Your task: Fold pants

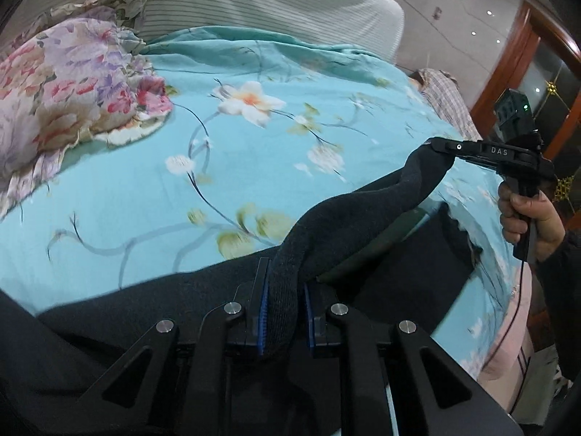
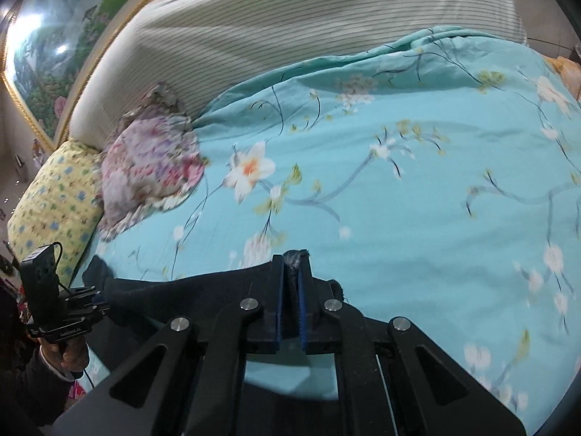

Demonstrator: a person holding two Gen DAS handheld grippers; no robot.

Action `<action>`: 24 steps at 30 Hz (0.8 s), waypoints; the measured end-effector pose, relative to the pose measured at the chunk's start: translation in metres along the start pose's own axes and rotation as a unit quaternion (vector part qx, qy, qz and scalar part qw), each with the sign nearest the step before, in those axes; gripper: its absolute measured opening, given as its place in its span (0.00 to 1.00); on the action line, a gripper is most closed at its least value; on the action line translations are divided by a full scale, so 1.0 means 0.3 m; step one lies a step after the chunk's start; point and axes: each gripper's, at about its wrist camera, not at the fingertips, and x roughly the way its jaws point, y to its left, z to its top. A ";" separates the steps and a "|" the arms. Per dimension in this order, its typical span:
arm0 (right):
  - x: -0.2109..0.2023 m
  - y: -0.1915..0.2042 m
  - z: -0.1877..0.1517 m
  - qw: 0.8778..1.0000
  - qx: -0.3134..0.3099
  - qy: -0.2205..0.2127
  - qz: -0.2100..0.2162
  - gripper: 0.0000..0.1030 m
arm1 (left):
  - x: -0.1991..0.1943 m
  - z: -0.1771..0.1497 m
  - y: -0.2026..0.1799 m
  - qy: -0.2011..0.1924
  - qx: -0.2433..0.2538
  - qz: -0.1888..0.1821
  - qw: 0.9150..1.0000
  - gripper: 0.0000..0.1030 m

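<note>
Two corners of the dark knit fabric pants (image 1: 348, 214) are pinched: the left hand-held gripper (image 1: 283, 312) is clamped on a bunched band of cloth, the right hand-held gripper (image 2: 290, 301) on a thin edge. Between them the lifted edge hangs above the turquoise flower-printed bed cover (image 1: 181, 181). By my judgement a fold is only under way; laying the edge down and any later folds remain. Most of the garment lies under the gripper frames, so its outline, legs and waistband cannot be made out, and blur softens the cover.
</note>
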 end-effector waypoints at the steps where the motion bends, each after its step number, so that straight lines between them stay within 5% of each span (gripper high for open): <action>1: -0.017 -0.002 -0.024 1.000 0.002 0.001 0.000 0.07 | -0.007 -0.021 -0.014 -0.001 0.002 0.000 1.000 0.14; 24: -0.176 -0.028 -0.405 0.999 0.047 -0.009 -0.007 0.07 | 0.006 -0.280 -0.076 0.009 0.022 0.018 1.000 0.16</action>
